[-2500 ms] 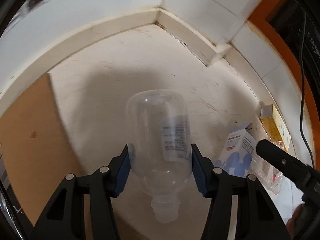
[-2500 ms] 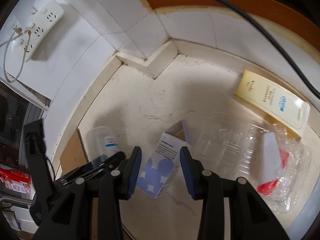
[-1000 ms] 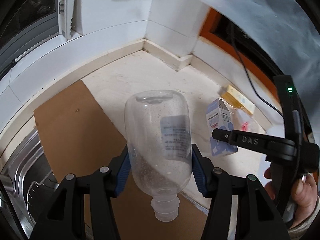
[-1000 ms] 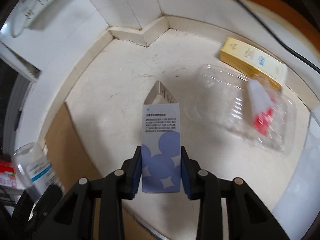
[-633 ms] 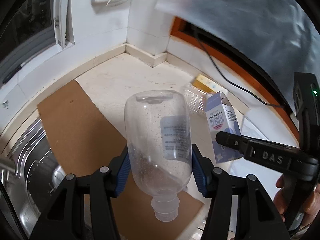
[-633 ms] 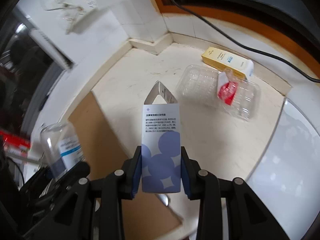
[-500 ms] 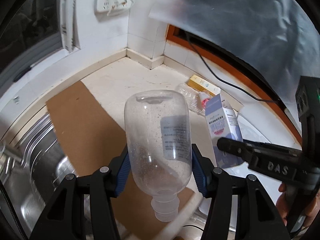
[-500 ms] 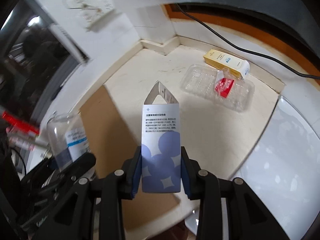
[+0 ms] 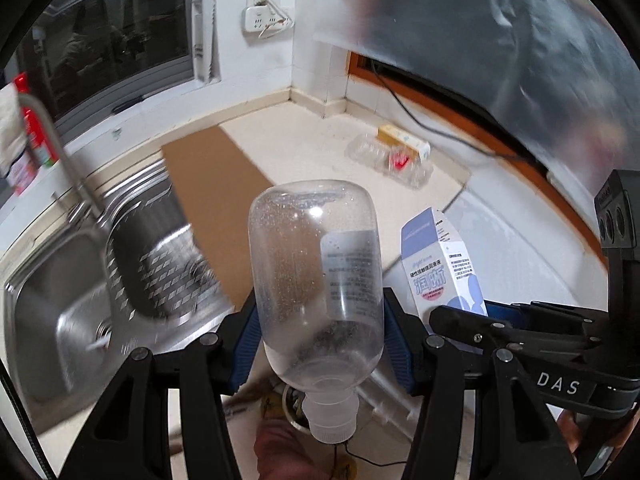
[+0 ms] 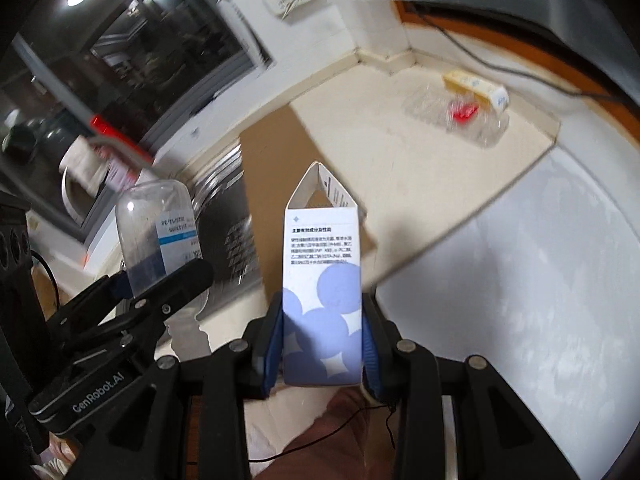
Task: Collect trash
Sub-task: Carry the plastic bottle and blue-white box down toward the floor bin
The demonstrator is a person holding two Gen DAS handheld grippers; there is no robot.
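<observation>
The left gripper (image 9: 320, 344) is clenched on a clear plastic bottle (image 9: 316, 280), neck toward the camera, blue pads pressing both its sides; the right gripper (image 10: 322, 344) grips a white-and-blue carton (image 10: 322, 296) by its lower half, open flap pointing away. Only the left wrist view shows the steel sink (image 9: 80, 280) with its faucet (image 9: 60, 160) and the carton's printed front (image 9: 440, 268); only the right wrist view shows the bottle's blue-striped label (image 10: 176, 240) and the left gripper from the side (image 10: 132, 304). On the counter (image 9: 320, 152), beyond a brown board (image 9: 216, 184), a clear plastic tray (image 9: 388, 160) and a yellow box (image 9: 402, 140) lie touching by the wall; both are small and blurred, and the tray's red contents cannot be made out. Below the bottle neck, things on the floor are unclear. Compared with a second ago, both grippers have pulled well back from the counter corner, each with the same grip, so the sink and window now show.
</observation>
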